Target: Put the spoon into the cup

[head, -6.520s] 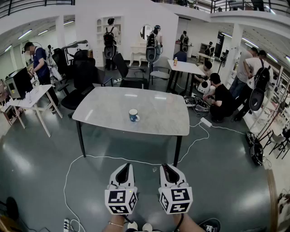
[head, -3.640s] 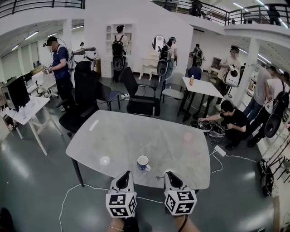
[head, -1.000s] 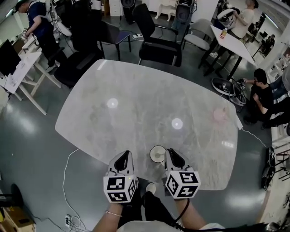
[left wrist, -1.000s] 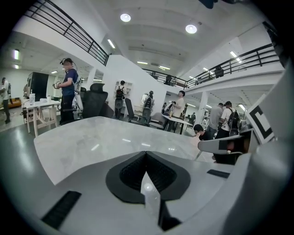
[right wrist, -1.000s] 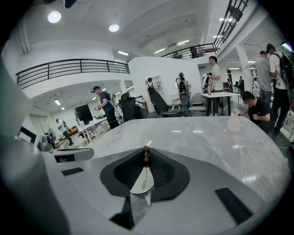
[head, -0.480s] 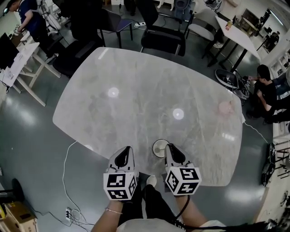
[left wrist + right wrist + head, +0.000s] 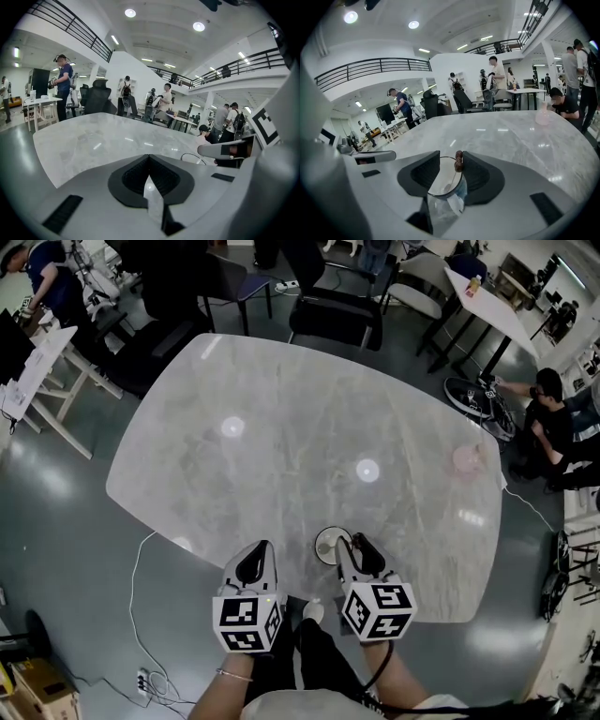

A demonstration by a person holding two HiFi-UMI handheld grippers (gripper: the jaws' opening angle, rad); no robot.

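Right gripper (image 7: 451,165) jaws have just opened wide and let go of the spoon (image 7: 458,161).
Left gripper (image 7: 149,161) is closed, holding nothing. The spoon stands in the cup (image 7: 443,187) under the right jaws, near the table (image 7: 281,427) edge.

Marble desk (image 7: 281,418) in a busy hall
Black chairs (image 7: 330,326) at its far edge, a pink object (image 7: 466,459) near its right edge, a white cable (image 7: 133,596) on the floor (image 7: 56,531).

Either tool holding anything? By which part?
Nothing held. The right tool has just been opening its jaws; the spoon stands in the cup, handle unclamped between them. The left tool is shut, empty.
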